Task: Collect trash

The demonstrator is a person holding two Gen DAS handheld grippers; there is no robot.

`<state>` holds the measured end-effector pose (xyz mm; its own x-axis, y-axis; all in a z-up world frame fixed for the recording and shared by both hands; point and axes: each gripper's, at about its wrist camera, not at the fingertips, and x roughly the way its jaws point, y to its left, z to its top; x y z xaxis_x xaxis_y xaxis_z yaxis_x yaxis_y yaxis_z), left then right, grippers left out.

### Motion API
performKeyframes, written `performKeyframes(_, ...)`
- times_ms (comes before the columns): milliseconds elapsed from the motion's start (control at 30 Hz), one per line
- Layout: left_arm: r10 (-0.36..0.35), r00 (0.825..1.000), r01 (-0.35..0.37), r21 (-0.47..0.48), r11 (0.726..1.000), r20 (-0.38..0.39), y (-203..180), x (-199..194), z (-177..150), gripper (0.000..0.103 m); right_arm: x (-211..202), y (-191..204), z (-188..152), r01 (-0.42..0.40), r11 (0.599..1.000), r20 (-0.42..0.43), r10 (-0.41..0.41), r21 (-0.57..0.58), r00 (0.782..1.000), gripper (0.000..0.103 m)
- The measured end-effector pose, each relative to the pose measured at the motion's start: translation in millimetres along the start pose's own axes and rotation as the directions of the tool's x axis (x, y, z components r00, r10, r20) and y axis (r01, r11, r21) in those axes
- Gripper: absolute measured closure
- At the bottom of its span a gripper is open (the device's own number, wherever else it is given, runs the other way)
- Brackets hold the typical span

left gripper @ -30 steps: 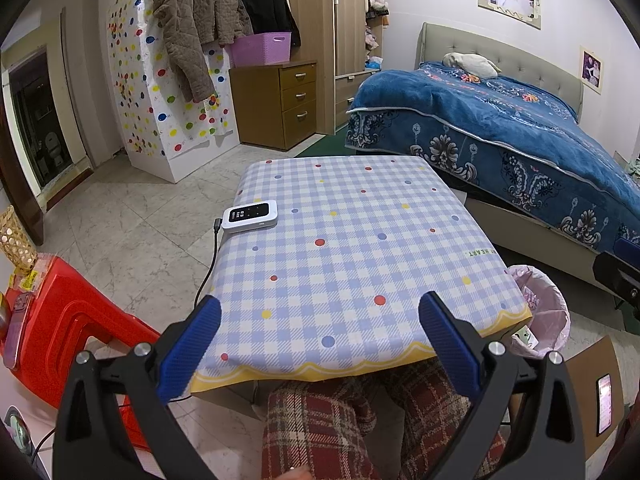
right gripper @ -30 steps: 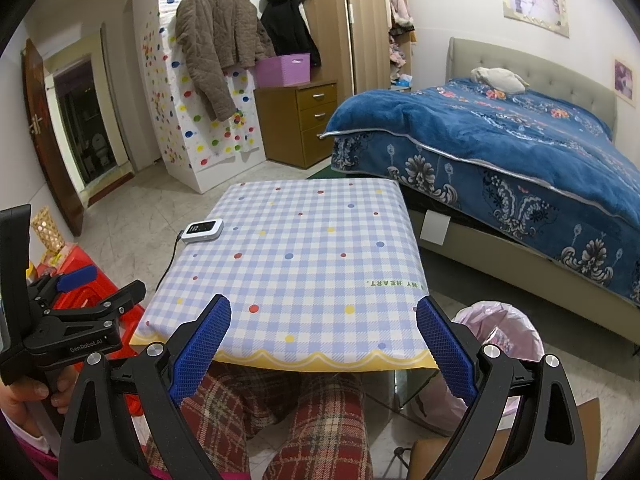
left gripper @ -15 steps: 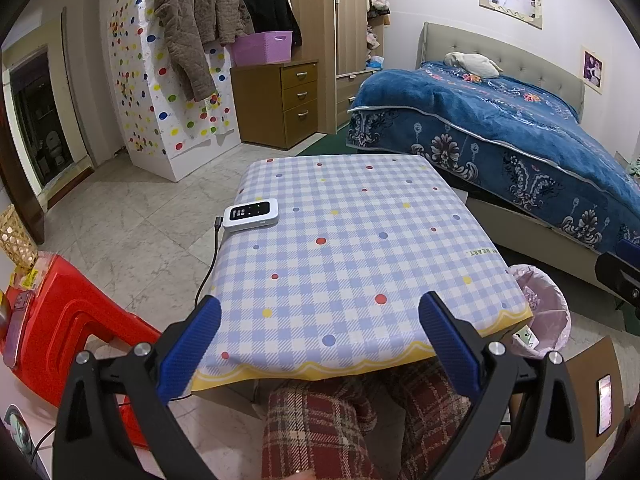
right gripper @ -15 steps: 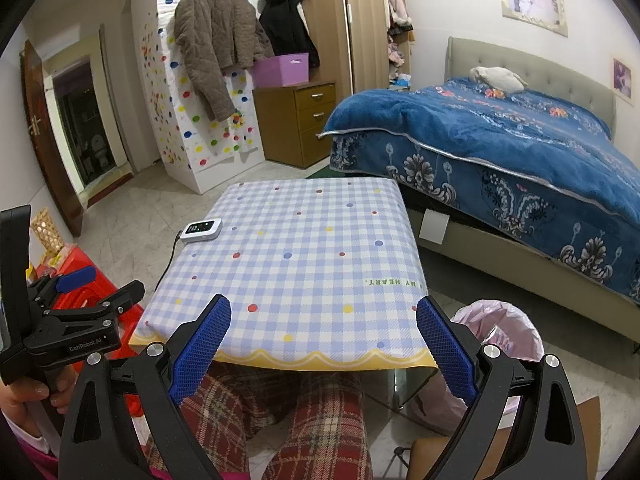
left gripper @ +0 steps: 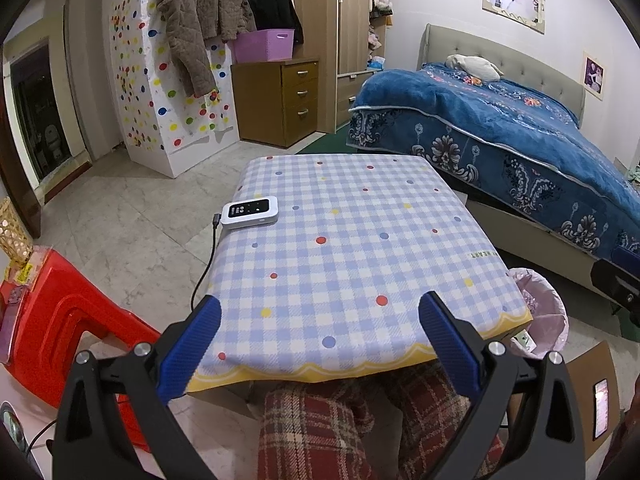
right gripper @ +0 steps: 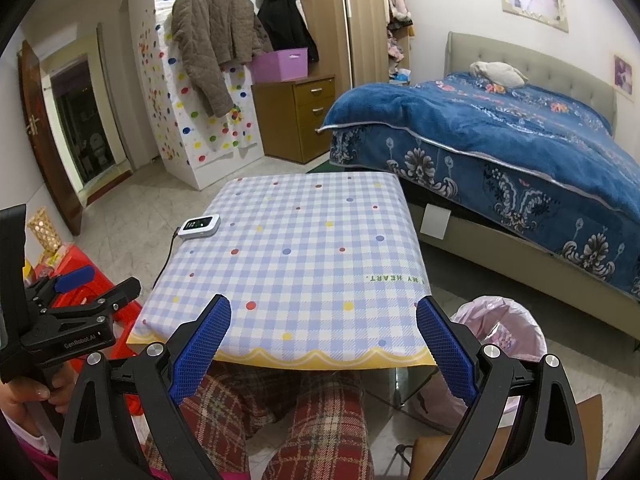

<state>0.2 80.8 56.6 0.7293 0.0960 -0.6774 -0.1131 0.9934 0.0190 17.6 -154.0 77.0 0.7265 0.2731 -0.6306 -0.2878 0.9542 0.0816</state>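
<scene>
Blue floral blanket covers the bed along the rt side of the room, biggest thing here. Next, the table w/ a blue-white checked cloth dotted in colours, dead ahead of both cams, person's plaid-trousered legs under its near edge. Red plastic stool sits on the floor to the table's left. Trash bin w/ pink liner stands on the floor just beside the table's near rt corner, betw table and bed; something pale shows inside it in the left view, can't tell what. Left gripper hangs over the near table edge, blue pads spread wide, nothing betw them. Right gripper same: spread wide, holding nothing. Smallest: white device w/ dark screen at the table's left edge, black cable dropping off the side.
</scene>
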Motion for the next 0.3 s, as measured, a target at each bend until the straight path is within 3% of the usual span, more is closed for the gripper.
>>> performKeyframes(167, 0.023, 1.0, -0.023, 0.008, 1.0, -0.02, -4, 4, 0, 0.007, 1, -6, -2, 0.006, 1.0, 0.014, -0.006, 0.015, 1.0, 0.01)
performKeyframes(300, -0.009, 1.0, 0.011, 0.045, 0.999, -0.026, -16, 11, -3, 0.007, 5, -35, -13, 0.036, 0.997, 0.043, -0.038, 0.062, 0.998, 0.01)
